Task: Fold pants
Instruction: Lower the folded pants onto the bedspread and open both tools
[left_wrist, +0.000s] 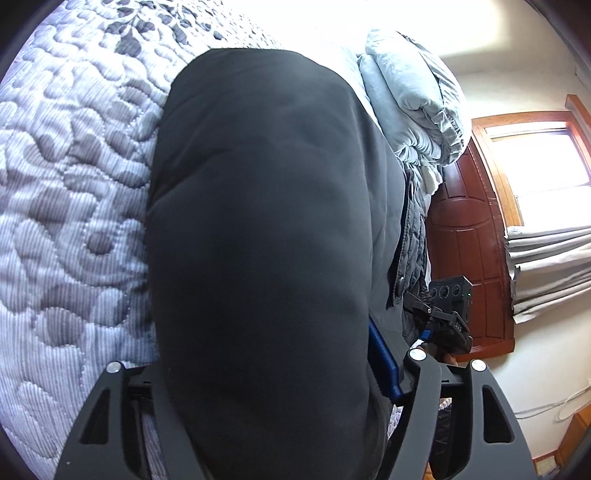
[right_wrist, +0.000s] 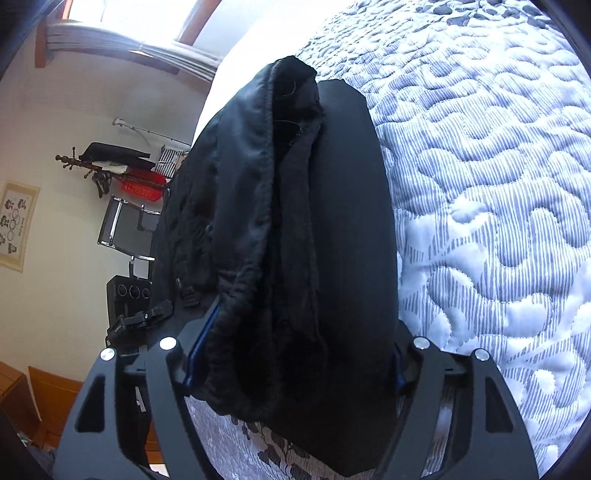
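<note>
The black pants (left_wrist: 258, 229) hang in front of the left wrist camera and fill the middle of its view. My left gripper (left_wrist: 273, 369) is shut on the pants, with cloth draped over its fingers; only one blue pad (left_wrist: 384, 362) shows. In the right wrist view the pants (right_wrist: 288, 229) bunch between the fingers, with a hemmed edge at the top. My right gripper (right_wrist: 291, 354) is shut on the pants. The right gripper also shows in the left wrist view (left_wrist: 443, 317), close on the right.
A quilted blue-grey bedspread (left_wrist: 70, 206) lies under both grippers and also shows in the right wrist view (right_wrist: 487, 206). A folded pale duvet (left_wrist: 410, 96) sits at the bed's far side. A wooden door (left_wrist: 469, 236), a window and a chair (right_wrist: 125, 229) stand beyond.
</note>
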